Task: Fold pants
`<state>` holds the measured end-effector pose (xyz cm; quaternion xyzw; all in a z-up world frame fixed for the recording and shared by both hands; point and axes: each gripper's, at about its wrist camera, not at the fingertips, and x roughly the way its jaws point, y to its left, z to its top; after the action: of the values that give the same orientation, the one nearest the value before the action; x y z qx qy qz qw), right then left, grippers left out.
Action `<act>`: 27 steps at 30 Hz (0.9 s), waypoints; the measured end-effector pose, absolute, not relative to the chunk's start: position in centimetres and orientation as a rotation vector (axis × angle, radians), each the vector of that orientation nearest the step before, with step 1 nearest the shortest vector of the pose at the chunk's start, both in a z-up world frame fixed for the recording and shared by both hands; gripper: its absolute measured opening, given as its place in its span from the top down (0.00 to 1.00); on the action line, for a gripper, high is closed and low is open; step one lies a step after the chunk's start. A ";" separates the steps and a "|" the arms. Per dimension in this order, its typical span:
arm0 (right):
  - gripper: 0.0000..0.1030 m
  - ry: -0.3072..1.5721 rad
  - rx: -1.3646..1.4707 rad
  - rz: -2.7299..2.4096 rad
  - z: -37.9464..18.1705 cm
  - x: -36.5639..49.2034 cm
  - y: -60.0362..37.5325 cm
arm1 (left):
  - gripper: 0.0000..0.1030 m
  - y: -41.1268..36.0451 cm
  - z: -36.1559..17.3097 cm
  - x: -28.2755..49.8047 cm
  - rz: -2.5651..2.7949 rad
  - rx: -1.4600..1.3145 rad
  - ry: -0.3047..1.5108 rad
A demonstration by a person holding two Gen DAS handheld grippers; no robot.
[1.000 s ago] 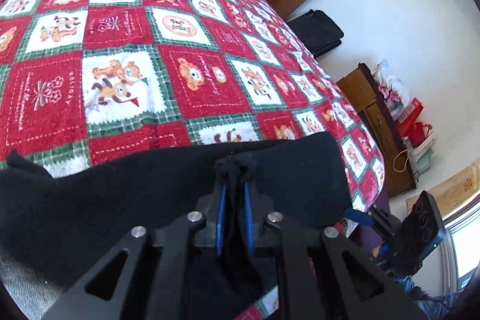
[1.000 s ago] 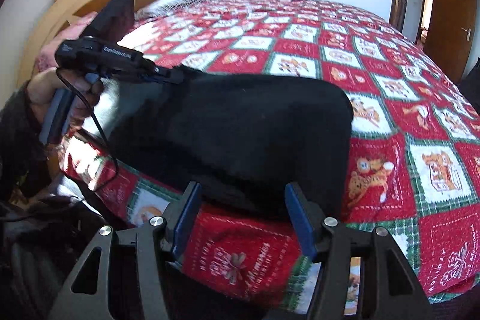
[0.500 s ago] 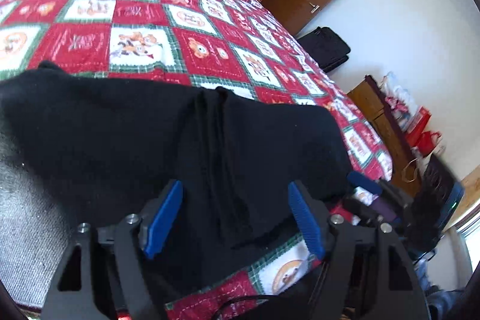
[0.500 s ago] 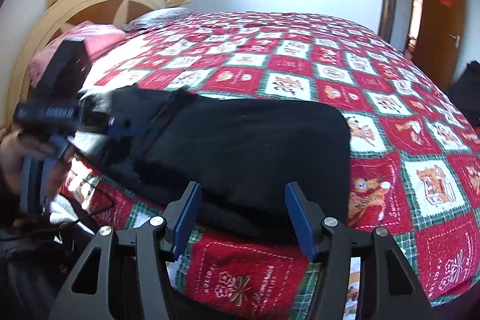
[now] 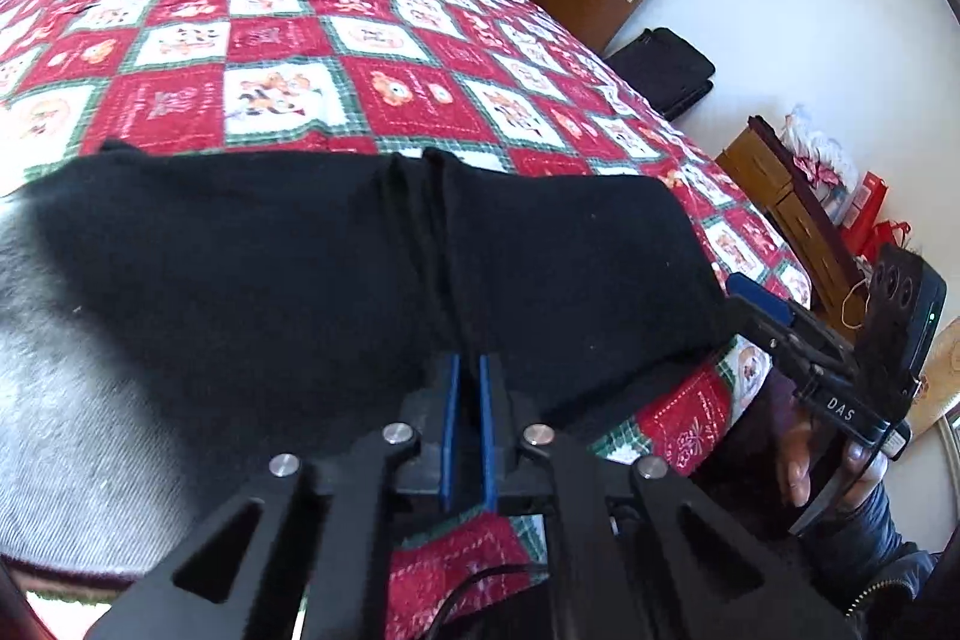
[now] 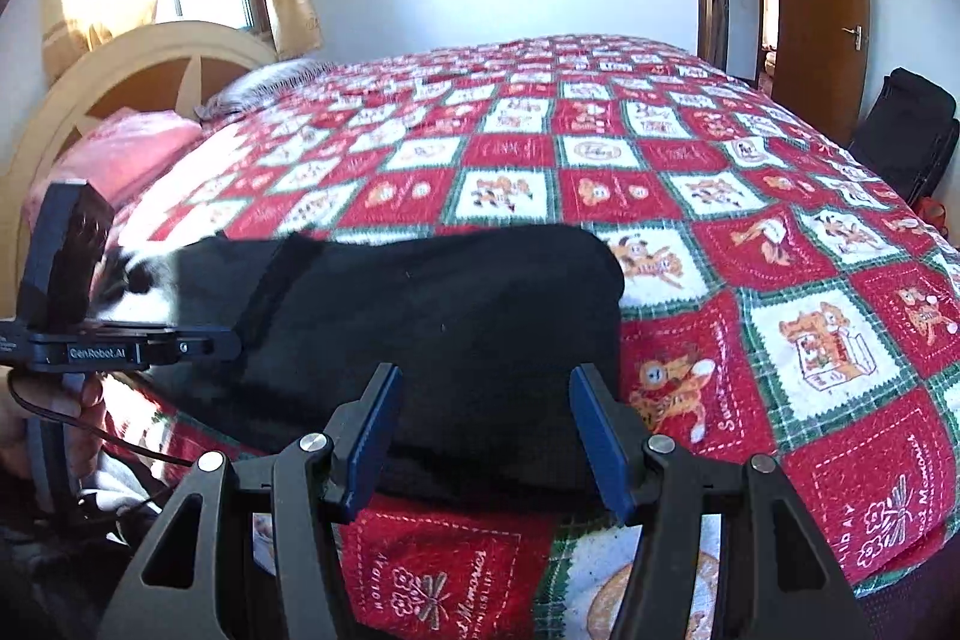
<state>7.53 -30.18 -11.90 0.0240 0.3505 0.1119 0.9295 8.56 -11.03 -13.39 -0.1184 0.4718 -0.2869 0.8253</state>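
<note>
The black pants [image 6: 432, 328] look mostly folded into a compact bundle at the near edge of the bed [image 6: 600, 148], left gripper [image 5: 468, 388] pinched on a middle fold, right gripper [image 6: 486, 436] fingers wide, holding nothing, so probably one fold left.

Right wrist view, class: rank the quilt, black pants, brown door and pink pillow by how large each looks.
1. Quilt
2. Black pants
3. Brown door
4. Pink pillow

The door stands far back, so only its apparent size is ranked.
</note>
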 end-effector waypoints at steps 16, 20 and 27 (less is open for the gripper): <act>0.42 0.740 -0.038 0.268 -12.9 7.2 -28.1 | 0.37 -11.8 -13.3 7.7 -0.629 -0.275 0.946; 0.42 0.734 -0.042 0.257 -12.9 7.2 -28.1 | 0.61 -13.2 -14.6 8.3 -0.641 -0.235 0.981; 0.42 0.727 -0.035 0.243 -13.0 7.2 -28.4 | 0.89 -12.6 -14.4 8.1 -0.635 -0.218 0.968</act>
<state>7.23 -28.43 -12.98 -0.0169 0.3548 0.1183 0.9273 8.07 -12.55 -14.38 -0.1026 0.4566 -0.2995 0.8314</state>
